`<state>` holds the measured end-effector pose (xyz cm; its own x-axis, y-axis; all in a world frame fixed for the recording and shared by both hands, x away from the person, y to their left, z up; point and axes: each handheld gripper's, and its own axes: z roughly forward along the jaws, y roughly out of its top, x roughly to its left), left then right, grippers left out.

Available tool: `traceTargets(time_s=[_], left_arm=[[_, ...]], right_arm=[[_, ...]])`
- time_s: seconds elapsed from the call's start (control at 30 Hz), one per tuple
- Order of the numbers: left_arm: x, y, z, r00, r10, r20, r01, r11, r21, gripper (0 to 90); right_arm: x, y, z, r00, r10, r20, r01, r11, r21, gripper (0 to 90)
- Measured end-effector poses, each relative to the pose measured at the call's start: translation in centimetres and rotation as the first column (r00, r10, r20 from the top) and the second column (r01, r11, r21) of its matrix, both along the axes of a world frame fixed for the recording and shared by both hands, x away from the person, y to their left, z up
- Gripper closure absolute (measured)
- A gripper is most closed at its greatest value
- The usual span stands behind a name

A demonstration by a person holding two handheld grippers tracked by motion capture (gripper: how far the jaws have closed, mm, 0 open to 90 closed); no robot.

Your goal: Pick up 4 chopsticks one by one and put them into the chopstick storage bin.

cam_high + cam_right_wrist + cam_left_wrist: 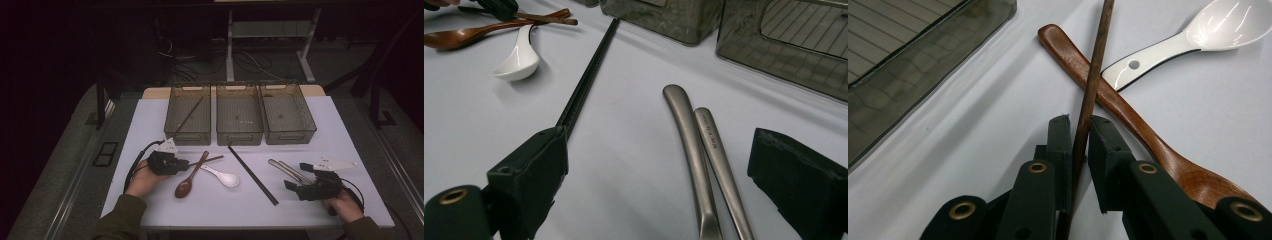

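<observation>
My left gripper (184, 162) (1079, 124) lies low at the table's left, shut on a thin brown chopstick (210, 159) (1094, 70) that passes between its pads. The stick crosses over the handle of a wooden spoon (189, 178) (1128, 117). Beside that lies a white ceramic spoon (223, 176) (1198, 35) (519, 60). My right gripper (297, 176) (661, 150) rests at the right front, open wide, with two metal utensil handles (284, 169) (696, 145) lying on the table between its jaws, untouched.
Three translucent grey bins (239, 136) stand in a row at the back; the left bin (187, 137) (903, 75) holds another brown chopstick (190, 114). A pair of long black chopsticks (252, 175) (586, 80) lies diagonally mid-table. The table's front edge is near both hands.
</observation>
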<state>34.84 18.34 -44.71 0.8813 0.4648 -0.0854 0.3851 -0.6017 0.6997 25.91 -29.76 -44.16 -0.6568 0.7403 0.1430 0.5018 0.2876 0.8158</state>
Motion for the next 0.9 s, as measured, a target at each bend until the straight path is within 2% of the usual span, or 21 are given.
traceTargets(time_s=[0.33,0.9], left_arm=[[-0.03,-0.04,0.04,1.0000,-0.008,-0.001,0.008,0.9999,0.007,82.6],[0.07,-0.06,0.14,0.9999,0.000,-0.012,0.000,1.0000,0.008,83.6]], right_arm=[[0.00,0.00,0.00,1.0000,0.000,-0.001,0.000,1.0000,0.000,8.9],[0.00,0.02,-0.01,1.0000,0.001,-0.001,-0.001,1.0000,0.000,8.9]])
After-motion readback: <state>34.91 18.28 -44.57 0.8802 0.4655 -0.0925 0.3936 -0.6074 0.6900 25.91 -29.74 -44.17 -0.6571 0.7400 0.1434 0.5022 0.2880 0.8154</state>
